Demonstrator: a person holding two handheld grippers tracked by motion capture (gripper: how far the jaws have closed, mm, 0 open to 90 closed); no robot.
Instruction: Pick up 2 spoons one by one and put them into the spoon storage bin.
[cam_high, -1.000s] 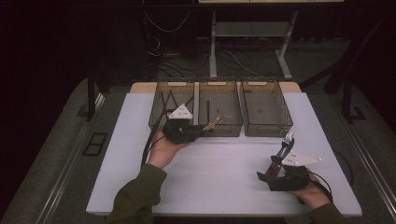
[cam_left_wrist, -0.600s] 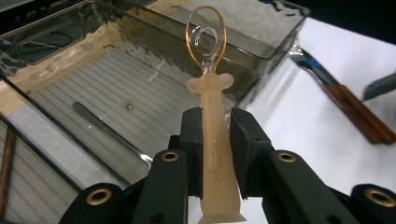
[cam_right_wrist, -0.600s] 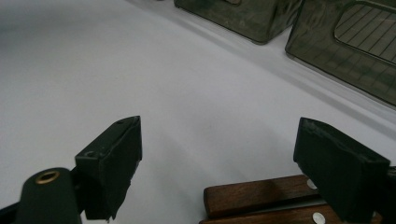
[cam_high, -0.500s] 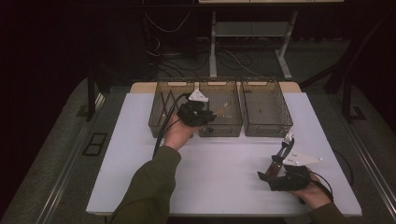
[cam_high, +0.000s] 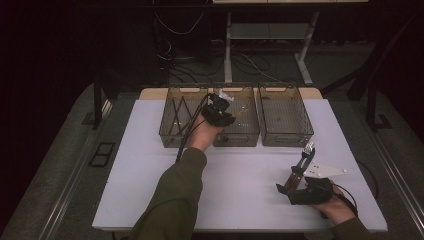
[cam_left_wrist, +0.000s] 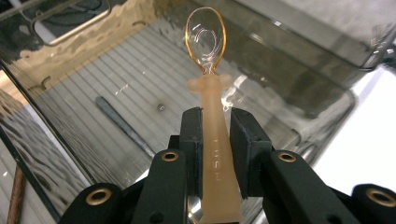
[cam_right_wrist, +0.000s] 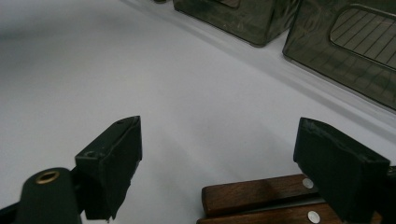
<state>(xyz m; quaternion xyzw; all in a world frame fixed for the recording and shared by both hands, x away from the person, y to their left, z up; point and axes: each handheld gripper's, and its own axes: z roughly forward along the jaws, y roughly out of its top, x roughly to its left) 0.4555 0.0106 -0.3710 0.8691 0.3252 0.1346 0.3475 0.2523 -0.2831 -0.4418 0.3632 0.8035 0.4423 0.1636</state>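
My left gripper (cam_high: 223, 111) is shut on the handle of a translucent peach plastic spoon (cam_left_wrist: 205, 39), whose bowl points forward. In the left gripper view the jaws (cam_left_wrist: 217, 116) clamp the handle from both sides over the ribbed floor of the middle smoky bin (cam_high: 247, 136). My right gripper (cam_high: 295, 181) rests low on the white tabletop at the front right, jaws wide apart (cam_right_wrist: 217, 140). A wooden-handled piece of cutlery (cam_right_wrist: 261, 196) lies on the table between them, close to the right jaw; the left jaw stands clear of it. Its pale metal end (cam_high: 309, 148) points toward the bins.
Three smoky plastic bins stand side by side at the back of the white table (cam_high: 150, 190). The left bin (cam_high: 167, 137) holds dark sticks, the right bin (cam_high: 287, 137) looks nearly bare. A dark flat strip (cam_left_wrist: 123, 123) lies on the middle bin's floor. Cables trail from both grippers.
My left hand has carried the spoon away from me and to the right, from the front of the left bin to over the middle bin. The right hand has stayed put.
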